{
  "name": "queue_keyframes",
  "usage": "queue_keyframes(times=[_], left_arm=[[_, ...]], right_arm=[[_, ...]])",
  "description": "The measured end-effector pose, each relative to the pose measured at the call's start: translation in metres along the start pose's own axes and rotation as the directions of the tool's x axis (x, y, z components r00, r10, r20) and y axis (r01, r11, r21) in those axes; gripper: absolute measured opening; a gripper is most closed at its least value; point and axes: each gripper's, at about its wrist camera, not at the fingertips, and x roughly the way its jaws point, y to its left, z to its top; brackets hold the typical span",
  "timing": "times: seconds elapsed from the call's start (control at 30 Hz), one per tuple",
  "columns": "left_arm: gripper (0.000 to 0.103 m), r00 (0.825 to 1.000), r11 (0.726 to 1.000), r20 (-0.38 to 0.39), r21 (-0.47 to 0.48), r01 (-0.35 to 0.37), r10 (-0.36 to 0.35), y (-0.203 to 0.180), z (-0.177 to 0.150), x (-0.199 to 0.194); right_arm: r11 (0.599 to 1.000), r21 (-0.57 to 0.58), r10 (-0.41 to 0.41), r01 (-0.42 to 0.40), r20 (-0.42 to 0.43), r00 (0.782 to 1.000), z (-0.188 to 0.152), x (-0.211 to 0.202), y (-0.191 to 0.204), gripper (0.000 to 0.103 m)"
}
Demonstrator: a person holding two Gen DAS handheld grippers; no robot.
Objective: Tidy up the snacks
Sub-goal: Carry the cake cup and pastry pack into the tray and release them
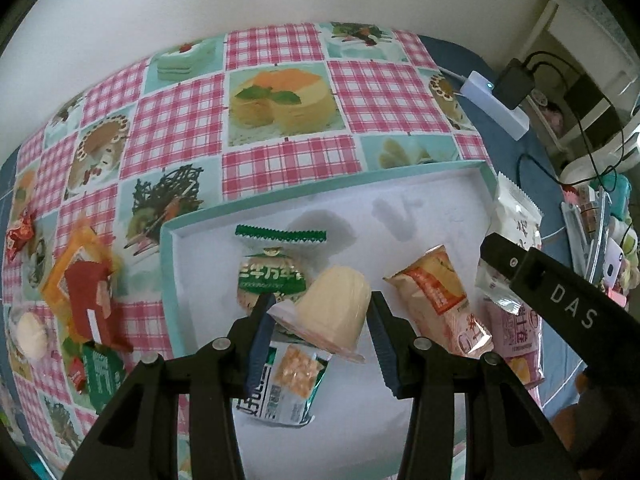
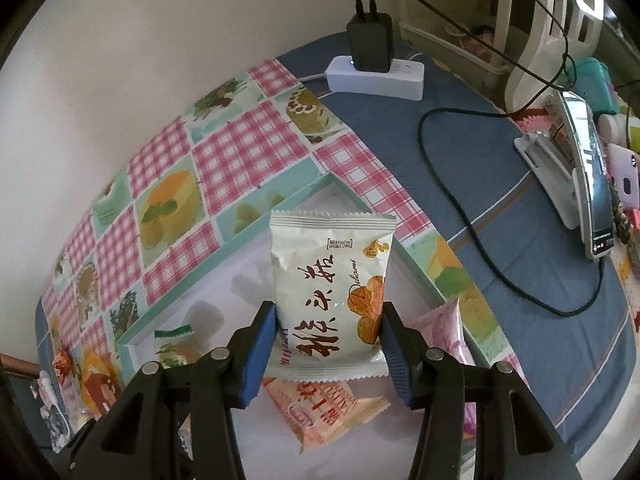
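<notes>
My left gripper [image 1: 322, 316] is shut on a cream jelly cup [image 1: 332, 312] and holds it tilted above the white tray [image 1: 192, 264]. In the tray lie a green-topped cookie pack [image 1: 272, 268], a green cracker pack [image 1: 286, 384], an orange snack pack [image 1: 436, 296] and a pink pack [image 1: 516, 336]. My right gripper [image 2: 328, 330] is shut on a white pastry pack [image 2: 330, 292], held upright over the tray's right part [image 2: 240, 248]. The right gripper's arm shows in the left wrist view [image 1: 560, 292]. The orange pack [image 2: 324, 408] lies below the right gripper.
Loose snacks lie on the checked tablecloth left of the tray: an orange-red pack [image 1: 86, 288], a red candy [image 1: 20, 236], a green pack [image 1: 102, 376]. A power strip with charger [image 2: 372, 68], cables and a phone on a stand [image 2: 592, 184] sit on the blue cloth to the right.
</notes>
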Motion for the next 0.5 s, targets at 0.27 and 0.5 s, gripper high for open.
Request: queue_keyframes(times=[0.27,0.5], left_arm=[[0.065,1.0,1.0,0.018,-0.009,0.022,-0.021,0.005,0.005,-0.007],[0.07,1.0,0.997,0.018,-0.072,-0.006,0.008,0.03,0.008,-0.016]], right_arm=[[1.0,0.011,-0.014,0.014,-0.014,1.0,0.001,0.007,-0.002,0.055],[1.0,0.004,-0.025,0.025,-0.008,1.0,0.001,0.005,-0.001,0.058]])
